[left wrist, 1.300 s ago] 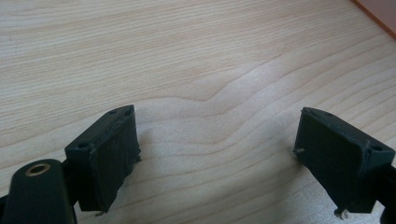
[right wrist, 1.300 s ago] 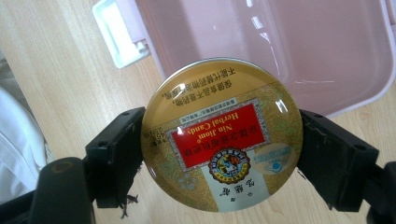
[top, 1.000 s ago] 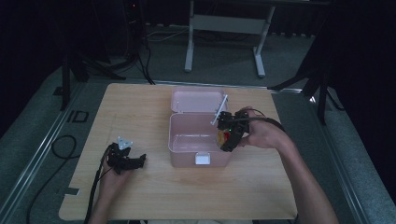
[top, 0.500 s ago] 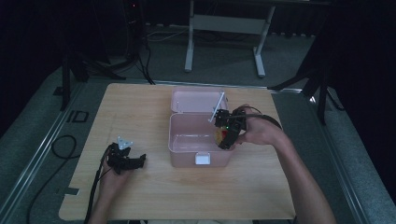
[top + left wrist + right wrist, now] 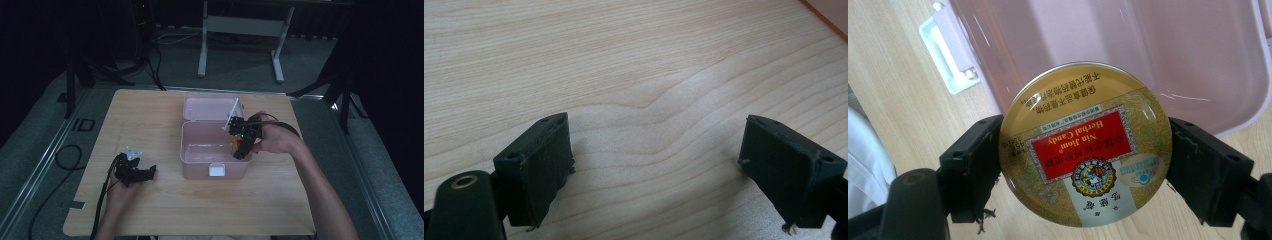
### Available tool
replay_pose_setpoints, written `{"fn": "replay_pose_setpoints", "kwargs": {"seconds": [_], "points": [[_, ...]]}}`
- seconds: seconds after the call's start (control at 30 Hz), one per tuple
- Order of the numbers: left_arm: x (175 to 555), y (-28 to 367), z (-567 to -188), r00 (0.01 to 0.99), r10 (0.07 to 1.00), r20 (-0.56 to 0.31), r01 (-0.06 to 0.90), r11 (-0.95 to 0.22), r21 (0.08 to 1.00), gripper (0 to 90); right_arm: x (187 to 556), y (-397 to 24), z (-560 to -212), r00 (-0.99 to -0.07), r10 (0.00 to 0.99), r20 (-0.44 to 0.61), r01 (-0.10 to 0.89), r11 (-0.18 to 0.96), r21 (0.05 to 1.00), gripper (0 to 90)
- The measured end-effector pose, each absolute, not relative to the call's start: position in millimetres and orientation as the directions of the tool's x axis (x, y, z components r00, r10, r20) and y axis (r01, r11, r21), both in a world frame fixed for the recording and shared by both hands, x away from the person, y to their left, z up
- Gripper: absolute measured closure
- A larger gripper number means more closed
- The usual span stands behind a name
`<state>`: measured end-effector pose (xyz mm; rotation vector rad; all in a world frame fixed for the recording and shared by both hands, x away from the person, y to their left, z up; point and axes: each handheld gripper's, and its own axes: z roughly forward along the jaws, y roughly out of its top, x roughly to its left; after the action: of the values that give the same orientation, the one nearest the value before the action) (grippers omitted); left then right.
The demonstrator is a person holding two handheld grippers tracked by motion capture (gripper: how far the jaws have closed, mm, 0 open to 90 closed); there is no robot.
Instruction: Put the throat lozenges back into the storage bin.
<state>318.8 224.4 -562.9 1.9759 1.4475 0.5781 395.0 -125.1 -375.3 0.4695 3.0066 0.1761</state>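
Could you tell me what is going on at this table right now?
A person is working with a gripper in each hand. The right gripper is clamped on a round gold candy tin and holds it over the open pink box on the wooden table, at the box's right-hand edge. The left gripper rests open near the table's front left, with nothing between its jaws.

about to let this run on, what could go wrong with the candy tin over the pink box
The round gold herbal candy tin is pinched only at its rim by the right gripper, so it might slip. It hangs over the wall of the open pink plastic box, so an early release could drop it outside, onto the wooden table.
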Motion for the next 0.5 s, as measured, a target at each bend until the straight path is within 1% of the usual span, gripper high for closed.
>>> {"fn": "replay_pose_setpoints", "kwargs": {"seconds": [0.4,0.43,0.47,0.5], "points": [[318.8,224.4,-562.9,0.306,0.952,-0.010,0.683,-0.212,0.699,14.0,396.6,-122.9,-376.6,-0.950,0.304,-0.075,0.294,0.948,0.124,20.0],[318.8,224.4,-562.8,0.306,0.952,-0.010,0.683,-0.212,0.699,14.0,396.8,-122.7,-376.7,-0.948,0.308,-0.081,0.297,0.947,0.123,19.4],[318.8,224.4,-562.8,0.306,0.952,-0.010,0.683,-0.212,0.698,13.9,396.9,-122.4,-376.7,-0.947,0.309,-0.094,0.296,0.947,0.124,15.2],[318.8,224.4,-562.8,0.306,0.952,-0.010,0.683,-0.212,0.698,14.0,396.6,-122.2,-376.4,-0.944,0.311,-0.109,0.296,0.946,0.130,13.5]]}}
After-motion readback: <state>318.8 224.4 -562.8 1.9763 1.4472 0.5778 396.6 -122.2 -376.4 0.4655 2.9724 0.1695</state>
